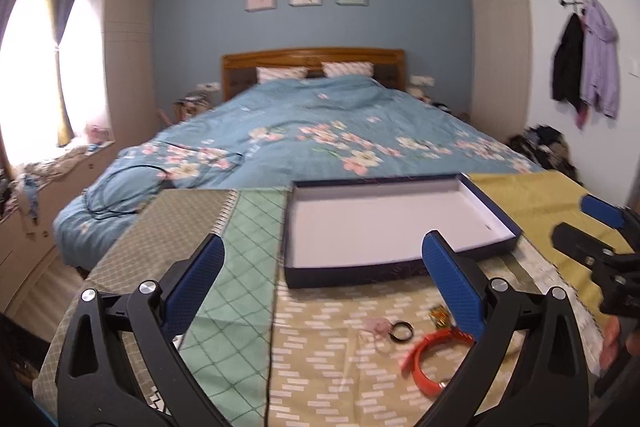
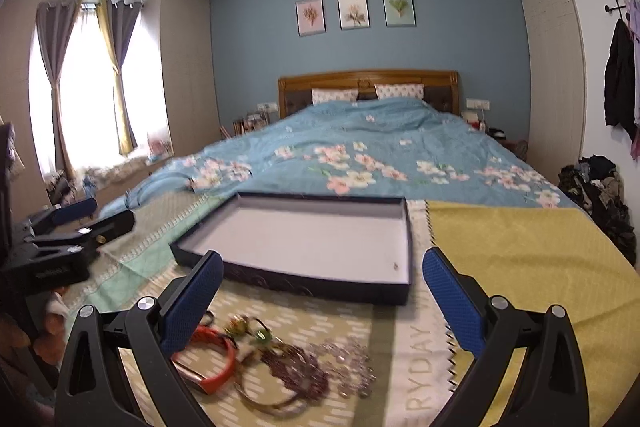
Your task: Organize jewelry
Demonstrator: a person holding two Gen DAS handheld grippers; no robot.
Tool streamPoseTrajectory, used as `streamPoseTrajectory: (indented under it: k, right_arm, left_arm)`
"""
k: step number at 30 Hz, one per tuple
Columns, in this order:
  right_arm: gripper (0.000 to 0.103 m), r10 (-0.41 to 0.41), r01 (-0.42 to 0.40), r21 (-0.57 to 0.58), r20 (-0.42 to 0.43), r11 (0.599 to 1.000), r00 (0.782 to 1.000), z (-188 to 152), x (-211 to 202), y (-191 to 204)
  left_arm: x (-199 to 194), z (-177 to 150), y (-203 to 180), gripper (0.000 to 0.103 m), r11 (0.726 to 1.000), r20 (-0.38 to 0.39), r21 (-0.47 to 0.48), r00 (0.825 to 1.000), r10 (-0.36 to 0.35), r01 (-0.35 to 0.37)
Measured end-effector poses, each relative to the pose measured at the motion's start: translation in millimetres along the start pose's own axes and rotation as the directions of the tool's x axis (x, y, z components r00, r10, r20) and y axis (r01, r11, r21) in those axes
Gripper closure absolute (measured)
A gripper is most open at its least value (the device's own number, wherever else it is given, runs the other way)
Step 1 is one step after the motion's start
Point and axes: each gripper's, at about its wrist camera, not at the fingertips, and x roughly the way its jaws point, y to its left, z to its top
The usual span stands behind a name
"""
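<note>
Jewelry pile [image 2: 280, 367] lying on the cloth-covered desk [image 2: 340, 323], on the near side of the tray, apart from it. Located low between the fingers of the right claw [image 2: 324, 283], nearer the left finger, with no contact visible. Right claw spread wide, holding nothing.

Pile contents in the right wrist view: orange bangle [image 2: 218, 363] at the left, partly hidden behind the left finger; dark red beaded strand [image 2: 298, 367] at centre, overlapping a thin metal hoop [image 2: 264, 401]; pale silvery chain cluster [image 2: 352, 367] at the right; small green and gold pieces [image 2: 250, 329] at the far edge. Edges blurred, finer detail not legible.

Same group in the left wrist view: orange bangle [image 1: 430, 353] and a black ring [image 1: 398, 331] beside the right finger of the left claw [image 1: 324, 267], toward that view's lower right. Left claw also spread wide, empty, raised above the desk.

Shallow tray [image 2: 296, 277] beyond the pile: dark blue walls, pale interior, one tiny speck near its right corner. In the left wrist view the tray [image 1: 344, 269] sits between and beyond the fingertips.

Desk cloths: green lattice patch [image 1: 236, 267] at the left, yellow patch [image 2: 520, 247] at the right. Bed [image 2: 360, 147] with blue floral cover directly behind the desk.
</note>
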Motion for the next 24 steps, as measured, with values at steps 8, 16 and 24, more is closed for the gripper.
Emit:
streamPoseTrajectory:
  k: [8, 16, 24]
  right_arm:
    - [0.016, 0.034, -0.028, 0.026, -0.249, 0.999, 0.968, -23.7, 25.6, -23.5]
    - [0.054, 0.116, -0.122, 0.008, -0.365, 0.993, 0.924, -37.5, 35.7, -15.6]
    - [0.090, 0.203, -0.204, 0.045, -0.437, 0.978, 0.877, -38.2, 54.6, -7.5]
  left_arm:
    - [39.8, -26.7, -14.8, 0.008, 0.985, -0.239, 0.030, 0.958, -0.159, 0.171]
    - [55.0, -52.7, -24.6, 0.030, 0.962, -0.352, 0.016, 0.902, -0.249, 0.272]
    - [58.4, -62.1, -39.7, 0.063, 0.934, -0.432, 0.022, 0.846, -0.312, 0.356]
